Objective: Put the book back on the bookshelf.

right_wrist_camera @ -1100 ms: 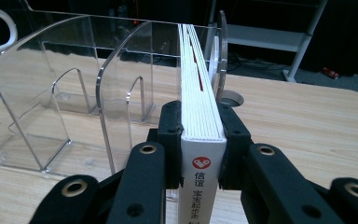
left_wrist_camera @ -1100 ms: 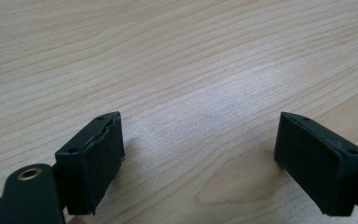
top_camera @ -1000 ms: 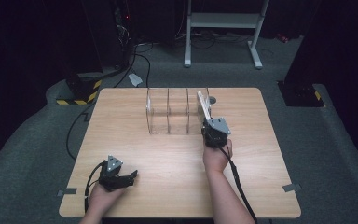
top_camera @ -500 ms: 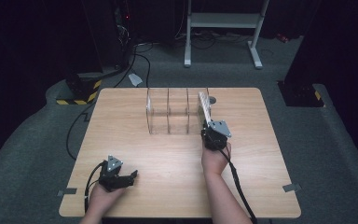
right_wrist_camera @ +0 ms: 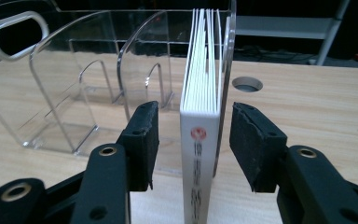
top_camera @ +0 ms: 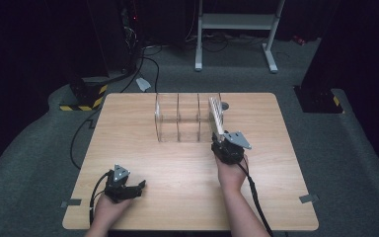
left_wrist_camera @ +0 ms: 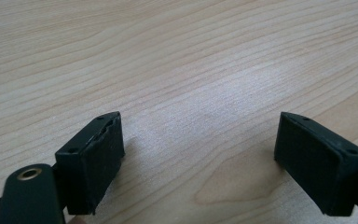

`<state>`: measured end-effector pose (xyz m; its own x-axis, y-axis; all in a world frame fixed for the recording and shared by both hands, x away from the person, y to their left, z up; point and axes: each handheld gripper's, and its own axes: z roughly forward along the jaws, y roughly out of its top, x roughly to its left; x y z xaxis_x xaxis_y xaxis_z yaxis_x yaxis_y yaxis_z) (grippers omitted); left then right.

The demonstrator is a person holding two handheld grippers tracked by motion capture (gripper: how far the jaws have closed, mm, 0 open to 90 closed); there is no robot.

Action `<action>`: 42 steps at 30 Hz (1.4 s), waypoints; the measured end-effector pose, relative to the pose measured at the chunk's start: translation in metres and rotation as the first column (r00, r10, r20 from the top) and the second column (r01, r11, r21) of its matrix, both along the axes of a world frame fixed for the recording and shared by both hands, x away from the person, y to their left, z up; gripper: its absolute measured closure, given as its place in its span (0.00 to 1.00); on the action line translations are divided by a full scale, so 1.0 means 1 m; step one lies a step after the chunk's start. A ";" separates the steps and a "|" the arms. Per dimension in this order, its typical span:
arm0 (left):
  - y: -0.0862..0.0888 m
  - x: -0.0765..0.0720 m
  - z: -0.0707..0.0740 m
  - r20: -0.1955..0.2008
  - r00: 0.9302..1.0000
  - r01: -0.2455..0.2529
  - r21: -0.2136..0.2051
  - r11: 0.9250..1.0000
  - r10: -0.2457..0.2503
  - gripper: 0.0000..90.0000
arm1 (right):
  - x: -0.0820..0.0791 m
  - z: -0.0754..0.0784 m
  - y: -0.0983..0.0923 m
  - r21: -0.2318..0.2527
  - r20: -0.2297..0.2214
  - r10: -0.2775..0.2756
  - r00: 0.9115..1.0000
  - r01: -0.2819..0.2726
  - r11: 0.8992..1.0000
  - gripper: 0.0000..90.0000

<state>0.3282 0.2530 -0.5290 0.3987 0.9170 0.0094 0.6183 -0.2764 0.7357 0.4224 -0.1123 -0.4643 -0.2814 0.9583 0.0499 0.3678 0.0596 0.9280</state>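
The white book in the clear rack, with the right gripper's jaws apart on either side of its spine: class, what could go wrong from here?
1. The right gripper has just been opening; its pads no longer press the white book, which leans on the end wall of the clear rack. It may tip or slide.
2. The spine sits between the jaws; pulling back crookedly could snag it.
3. The rack looks light, so a bump might shift it toward the table's hole.

Up top, the high view looks forward and down over the whole wooden table point(top_camera: 177, 168), forearms entering at the bottom edge. The left gripper view skims bare tabletop at close range. The right gripper view faces level and close into the clear rack point(right_wrist_camera: 74, 93), also centre frame from above.
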 end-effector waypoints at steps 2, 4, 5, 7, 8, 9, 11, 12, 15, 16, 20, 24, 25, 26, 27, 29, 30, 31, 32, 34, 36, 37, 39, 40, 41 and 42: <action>0.000 0.000 0.000 0.000 1.000 0.000 0.000 1.000 0.000 0.18 | -0.005 -0.001 -0.004 0.001 -0.004 0.010 1.000 -0.010 1.000 0.57; 0.000 0.000 0.000 0.000 1.000 0.000 0.000 1.000 0.000 0.18 | -0.010 -0.003 -0.009 0.000 -0.002 0.022 1.000 -0.022 1.000 0.56; 0.000 0.000 0.000 0.001 1.000 -0.001 0.000 1.000 0.001 0.18 | -0.012 -0.004 -0.011 -0.004 -0.002 0.027 1.000 -0.027 1.000 0.57; 0.000 0.000 0.000 0.001 1.000 -0.002 0.000 1.000 0.002 0.18 | -0.016 -0.007 -0.014 -0.009 0.004 0.042 0.999 -0.042 0.999 0.60; 0.000 0.000 0.000 0.000 1.000 -0.002 0.000 1.000 0.002 0.18 | -0.018 -0.008 -0.015 -0.013 0.003 0.046 0.999 -0.046 0.999 0.64; 0.000 0.000 0.000 0.000 1.000 -0.002 0.000 1.000 0.002 0.18 | -0.020 -0.009 -0.016 -0.021 0.005 0.058 0.998 -0.058 0.998 0.69; 0.000 0.000 0.000 0.002 1.000 0.000 0.003 1.000 0.000 0.18 | -0.022 -0.011 -0.016 -0.028 0.003 0.076 0.997 -0.075 0.997 0.75; 0.000 0.000 0.000 0.001 1.000 -0.002 0.001 1.000 0.002 0.18 | -0.022 -0.012 -0.016 -0.027 0.004 0.079 0.997 -0.079 0.996 0.77; 0.000 0.000 0.000 0.001 1.000 -0.002 0.000 1.000 0.002 0.18 | -0.024 -0.016 -0.017 -0.014 0.007 0.117 0.993 -0.117 0.993 0.79; 0.000 0.000 0.000 0.001 1.000 -0.002 0.000 1.000 0.002 0.18 | -0.024 -0.017 -0.016 -0.018 0.007 0.120 0.993 -0.120 0.993 0.79; 0.000 0.000 0.000 0.001 1.000 -0.003 0.000 1.000 0.003 0.18 | -0.026 -0.019 -0.016 -0.036 0.013 0.114 0.993 -0.114 0.993 0.86; 0.000 0.000 0.000 0.000 1.000 -0.003 0.000 1.000 0.003 0.18 | -0.027 -0.020 -0.018 -0.043 0.025 0.111 0.993 -0.110 0.993 0.90; 0.000 0.000 0.000 -0.001 1.000 -0.003 0.001 1.000 0.003 0.18 | -0.026 -0.020 -0.019 -0.042 0.021 0.104 0.994 -0.103 0.994 0.87; 0.000 0.000 0.000 -0.001 1.000 -0.002 0.001 1.000 0.002 0.18 | -0.025 -0.020 -0.020 -0.043 0.017 0.101 0.995 -0.100 0.994 0.85; 0.000 0.000 0.000 -0.001 1.000 -0.002 0.001 1.000 0.002 0.18 | -0.025 -0.020 -0.021 -0.037 0.017 0.098 0.995 -0.097 0.995 0.83; 0.000 0.000 0.000 0.000 1.000 -0.003 0.000 1.000 0.003 0.18 | -0.022 -0.020 -0.021 -0.028 0.017 0.102 0.995 -0.102 0.994 0.80; 0.000 0.000 0.000 0.000 1.000 -0.003 0.001 1.000 0.003 0.18 | -0.021 -0.020 -0.021 -0.035 0.014 0.097 0.995 -0.097 0.995 0.79; 0.000 0.000 0.000 0.000 1.000 -0.003 0.001 1.000 0.003 0.18 | -0.020 -0.021 -0.021 -0.034 0.017 0.099 0.995 -0.099 0.995 0.79; 0.000 0.000 0.000 0.000 1.000 -0.002 0.001 1.000 0.002 0.18 | -0.019 -0.021 -0.021 -0.033 0.015 0.098 0.995 -0.098 0.995 0.79; 0.000 0.000 0.000 -0.001 1.000 -0.002 0.001 1.000 0.002 0.18 | -0.017 -0.021 -0.019 -0.028 0.019 0.100 0.995 -0.099 0.995 0.81; 0.000 0.000 0.000 -0.001 1.000 -0.002 0.001 1.000 0.002 0.18 | -0.017 -0.021 -0.019 -0.035 0.021 0.099 0.995 -0.098 0.995 0.82; 0.000 0.000 0.000 0.001 1.000 -0.003 0.001 1.000 0.003 0.18 | -0.016 -0.020 -0.018 -0.038 0.027 0.091 0.996 -0.090 0.995 0.84; 0.000 0.000 0.000 0.001 1.000 -0.002 0.002 1.000 0.002 0.18 | -0.015 -0.019 -0.017 -0.041 0.030 0.087 0.996 -0.086 0.995 0.84; 0.000 0.000 0.000 0.001 1.000 -0.002 0.002 1.000 0.002 0.18 | -0.015 -0.019 -0.017 -0.039 0.031 0.087 0.996 -0.086 0.996 0.84; 0.000 0.000 0.000 0.001 1.000 -0.001 0.002 1.000 0.001 0.18 | -0.014 -0.018 -0.017 -0.035 0.024 0.082 0.996 -0.082 0.996 0.84; 0.000 0.000 0.000 0.001 1.000 -0.001 0.002 1.000 0.001 0.18 | -0.014 -0.018 -0.016 -0.032 0.025 0.081 0.996 -0.080 0.996 0.84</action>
<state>0.3279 0.2530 -0.5289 0.3974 0.9176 0.0119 0.6182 -0.2773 0.7355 0.4088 -0.1286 -0.4825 -0.3582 0.9336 0.0123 0.3364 0.1168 0.9344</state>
